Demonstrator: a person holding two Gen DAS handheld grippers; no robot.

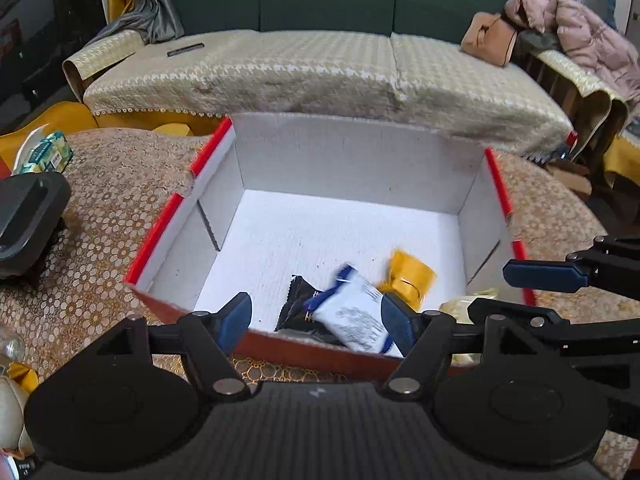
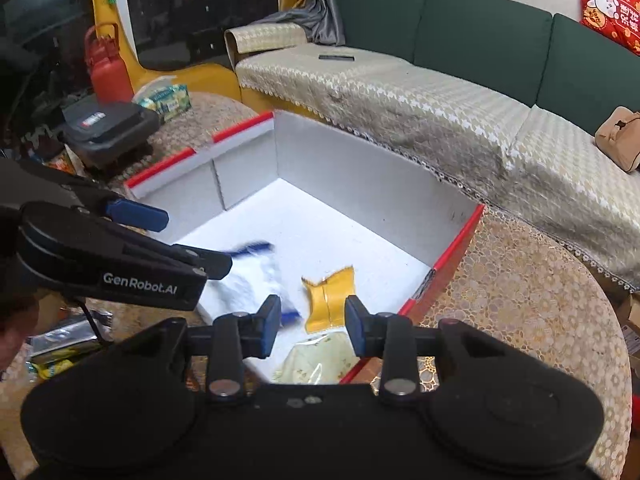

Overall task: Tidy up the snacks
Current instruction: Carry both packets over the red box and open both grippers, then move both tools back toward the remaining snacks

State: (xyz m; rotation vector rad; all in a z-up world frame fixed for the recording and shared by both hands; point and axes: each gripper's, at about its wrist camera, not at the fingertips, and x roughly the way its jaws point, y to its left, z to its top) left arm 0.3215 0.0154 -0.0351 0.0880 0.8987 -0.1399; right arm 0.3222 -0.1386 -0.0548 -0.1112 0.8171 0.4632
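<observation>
Behind the table: sofa and clutter

A green-backed sofa [image 1: 328,76] carries a pink coat [image 1: 580,36] and tan bag [image 2: 618,140]; a red canister [image 2: 106,68] stands left, near a tissue pack [image 2: 166,98].

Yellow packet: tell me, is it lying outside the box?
No, the yellow packet lies on the white floor inside the red-edged box.

Both wrist views — down into box [image 1: 360,168]

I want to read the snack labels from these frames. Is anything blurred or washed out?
Left wrist view: the white-and-blue packet is motion-smeared, print unreadable; the yellow packet is sharper. Right wrist view: that white-and-blue packet is only a streak, and the box floor is glared to plain white.
</observation>
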